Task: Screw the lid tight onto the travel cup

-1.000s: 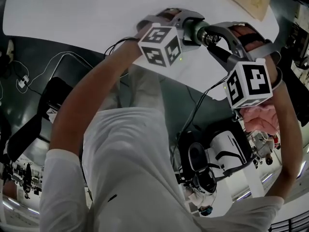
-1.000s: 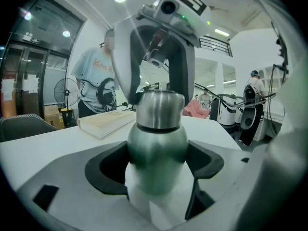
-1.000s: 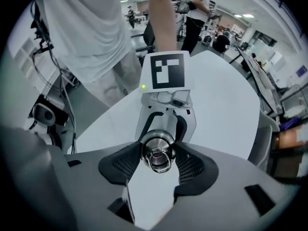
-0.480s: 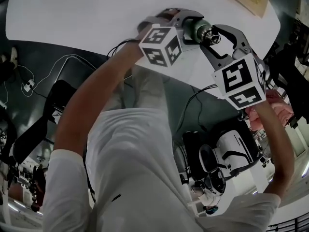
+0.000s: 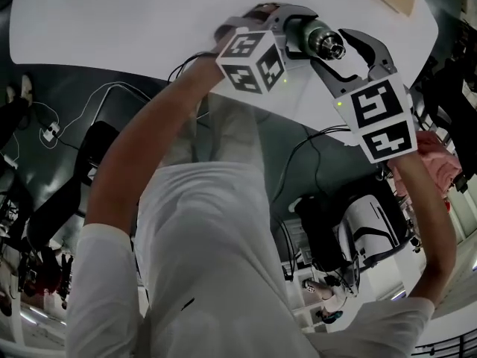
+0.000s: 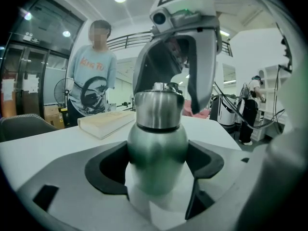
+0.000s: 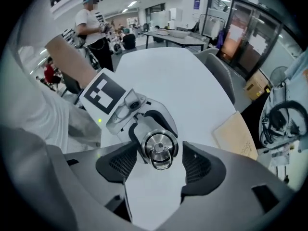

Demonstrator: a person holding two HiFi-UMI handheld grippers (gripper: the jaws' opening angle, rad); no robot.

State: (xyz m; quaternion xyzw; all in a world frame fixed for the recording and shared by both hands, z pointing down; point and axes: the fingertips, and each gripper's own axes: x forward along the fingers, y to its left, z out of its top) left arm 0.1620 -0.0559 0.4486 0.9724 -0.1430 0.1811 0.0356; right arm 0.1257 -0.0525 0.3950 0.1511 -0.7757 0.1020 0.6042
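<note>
Steel is catching the light in the left gripper view: the travel cup is sitting squarely between the jaws of the left gripper, whose dark pads are pressing on both sides of its green-tinted body. The grip is looking firm. In the head view the cup is being held up over the near right part of the white table, with its top pointing to the right. The lid, with its metal ring, is sitting on the cup's neck and facing straight into the right gripper. That gripper's jaws are opening now, and the lid is standing between the ribbed pads with a gap on each side. A tan board is lying on the far right of the table.
</note>
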